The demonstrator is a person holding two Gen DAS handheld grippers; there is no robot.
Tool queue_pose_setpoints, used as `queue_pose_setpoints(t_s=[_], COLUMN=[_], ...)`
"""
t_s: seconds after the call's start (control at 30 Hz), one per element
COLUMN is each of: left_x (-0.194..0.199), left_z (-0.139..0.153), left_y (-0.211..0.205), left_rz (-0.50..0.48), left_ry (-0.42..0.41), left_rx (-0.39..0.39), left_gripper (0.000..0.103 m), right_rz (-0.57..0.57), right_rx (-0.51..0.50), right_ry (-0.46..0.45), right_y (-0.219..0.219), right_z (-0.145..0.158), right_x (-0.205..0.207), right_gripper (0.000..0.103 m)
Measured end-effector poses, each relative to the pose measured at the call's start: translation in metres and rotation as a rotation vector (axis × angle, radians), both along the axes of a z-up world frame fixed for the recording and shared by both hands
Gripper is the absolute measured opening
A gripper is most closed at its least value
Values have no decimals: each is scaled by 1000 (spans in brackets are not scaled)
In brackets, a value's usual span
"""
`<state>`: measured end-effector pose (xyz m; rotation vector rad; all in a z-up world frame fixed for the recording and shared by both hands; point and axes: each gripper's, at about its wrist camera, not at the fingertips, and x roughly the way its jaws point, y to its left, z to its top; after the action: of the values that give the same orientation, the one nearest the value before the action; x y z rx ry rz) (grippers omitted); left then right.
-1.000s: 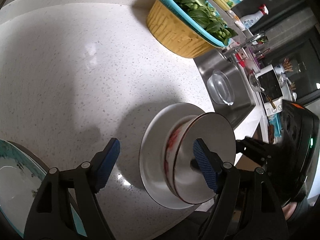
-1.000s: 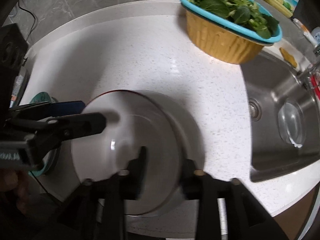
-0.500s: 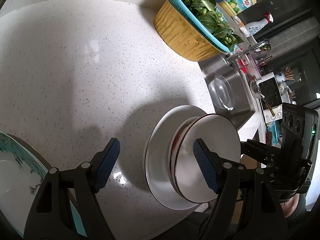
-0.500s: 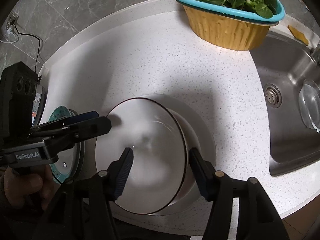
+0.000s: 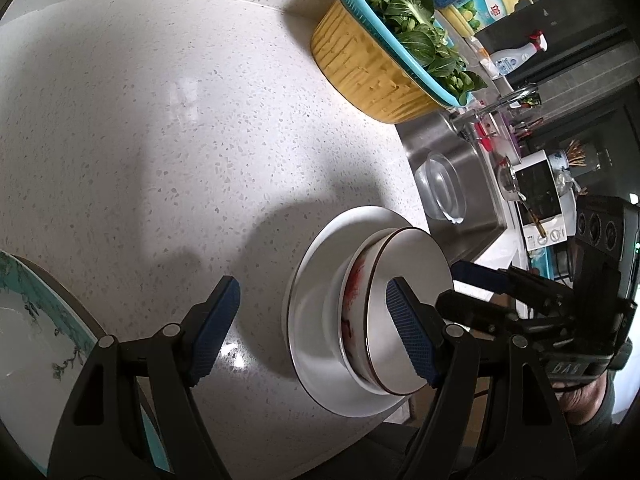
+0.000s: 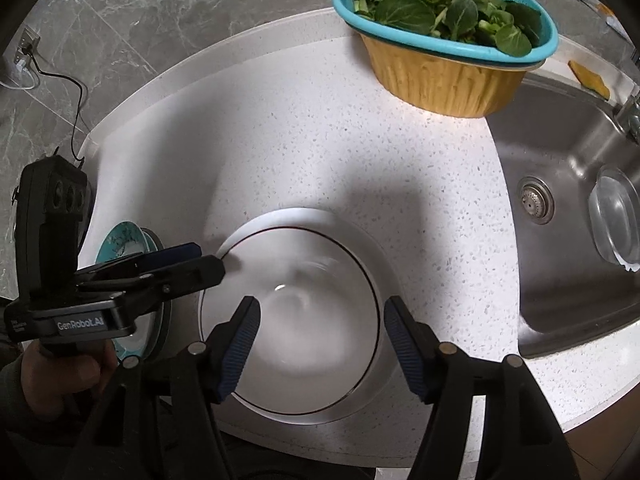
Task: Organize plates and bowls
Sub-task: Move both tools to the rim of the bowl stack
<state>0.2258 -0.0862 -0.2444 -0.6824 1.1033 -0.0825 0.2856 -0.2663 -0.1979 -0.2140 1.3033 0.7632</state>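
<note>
A white bowl (image 6: 296, 320) with a dark rim and red pattern on its side (image 5: 400, 300) sits on a white plate (image 5: 316, 312) near the counter's front edge. My right gripper (image 6: 320, 344) is open just above the bowl, one finger on each side, holding nothing. My left gripper (image 5: 312, 328) is open and empty to the left of the stack, its right finger in front of the bowl. A teal-patterned plate (image 5: 28, 344) lies at the far left, also seen in the right wrist view (image 6: 124, 240).
A yellow basket with a blue colander of greens (image 6: 448, 48) stands at the back of the white speckled counter (image 5: 160, 120). The steel sink (image 6: 568, 200) to the right holds a clear glass bowl (image 6: 616, 216). Bottles and utensils stand beyond the sink (image 5: 512, 56).
My right gripper opened, let go of the bowl on the white plate and lifted back above it. My left gripper stayed open and shifted only slightly.
</note>
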Motion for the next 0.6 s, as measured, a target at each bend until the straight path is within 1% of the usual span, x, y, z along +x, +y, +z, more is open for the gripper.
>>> queue_pose_setpoints(t_s=[0.07, 0.13, 0.2, 0.23, 0.3, 0.33, 0.37, 0.47, 0.6], left_x=[-3, -8, -15, -18, -26, -28, -30, -28, -25], left_z=[2, 5, 5, 3, 0, -1, -2, -6, -13], left_y=[1, 2, 4, 6, 7, 8, 9, 7, 3], left_rz=[-11, -20, -33, -37, -44, -46, -48, -72, -84], left_ry=[1, 3, 21, 31, 65, 74, 81, 104, 124], left_rx=[9, 26, 46, 56, 76, 82, 95, 126, 149], left_gripper=[74, 74, 74, 74, 74, 74, 74, 74, 74], right_rz=[4, -17, -54, -75, -96, -97, -94, -59, -9], right_rx=[34, 91, 100, 81, 51, 46, 47, 70, 68], right_ry=[9, -4, -24, -30, -14, 2, 13, 51, 83], right_y=[-5, -21, -41, -52, -69, -75, -79, -77, -70], right_z=[7, 19, 24, 22, 13, 8, 5, -5, -16], right_x=[3, 14, 27, 35, 42, 43, 43, 36, 30], right_gripper=[67, 67, 67, 67, 58, 49, 47, 47, 47])
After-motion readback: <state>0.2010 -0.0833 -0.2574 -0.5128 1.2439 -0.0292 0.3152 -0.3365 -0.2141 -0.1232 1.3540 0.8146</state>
